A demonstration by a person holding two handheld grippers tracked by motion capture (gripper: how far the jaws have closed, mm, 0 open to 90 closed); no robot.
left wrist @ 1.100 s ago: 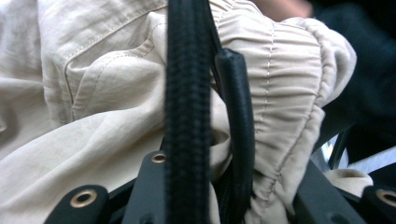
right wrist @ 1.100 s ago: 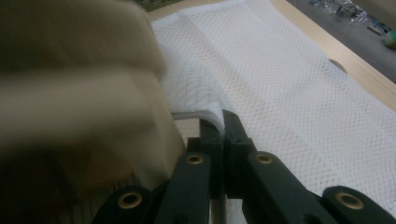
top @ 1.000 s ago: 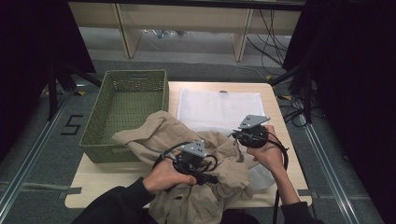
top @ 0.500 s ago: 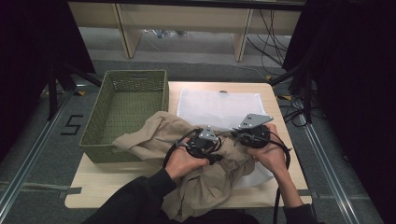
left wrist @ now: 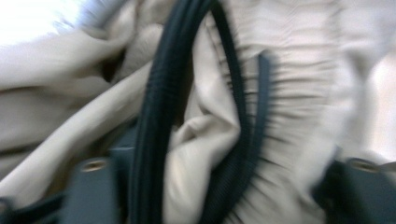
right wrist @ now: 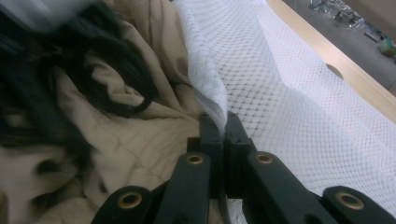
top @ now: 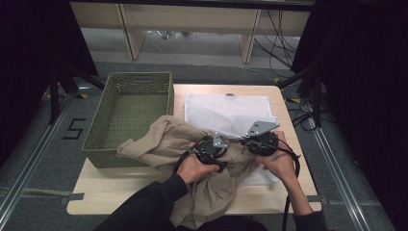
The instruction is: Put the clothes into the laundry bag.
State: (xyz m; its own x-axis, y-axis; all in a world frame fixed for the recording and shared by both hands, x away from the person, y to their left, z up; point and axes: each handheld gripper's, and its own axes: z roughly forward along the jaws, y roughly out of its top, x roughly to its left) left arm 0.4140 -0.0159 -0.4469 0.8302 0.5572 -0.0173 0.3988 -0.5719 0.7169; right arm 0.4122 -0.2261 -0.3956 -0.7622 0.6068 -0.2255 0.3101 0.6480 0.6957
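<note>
high view, hidden: the beige garment (top: 211, 163) covers the near middle of the bench (top: 120, 192) and hangs over its near edge; the jaws of both grippers are buried between cloth and hands.
high view, task things: the garment lies crumpled, one fold draped over the near right corner of the green woven basket (top: 130, 113); the white mesh bag (top: 226, 113) lies flat on the far right part of the bench, its near edge lifted at the right gripper (top: 262, 143).
high view, change: the left gripper (top: 210, 148) now sits further right than a second ago, just beside the right gripper, and the cloth is bunched between them.
left gripper view, hard to make out: heavy motion blur; a black ribbed cable (left wrist: 159, 116) loops across gathered beige cloth.
left gripper view, jaws: they stand wide apart at the bottom corners, having just been opening; cloth lies between them, unpinched.
right gripper view, task things: the mesh bag shows a fine white net, with its hemmed edge folded.
right gripper view, jaws: clenched on the bag's hem, the garment just to the left.
right gripper view, hard to make out: a dark blurred mass at upper left, with cable.
</note>
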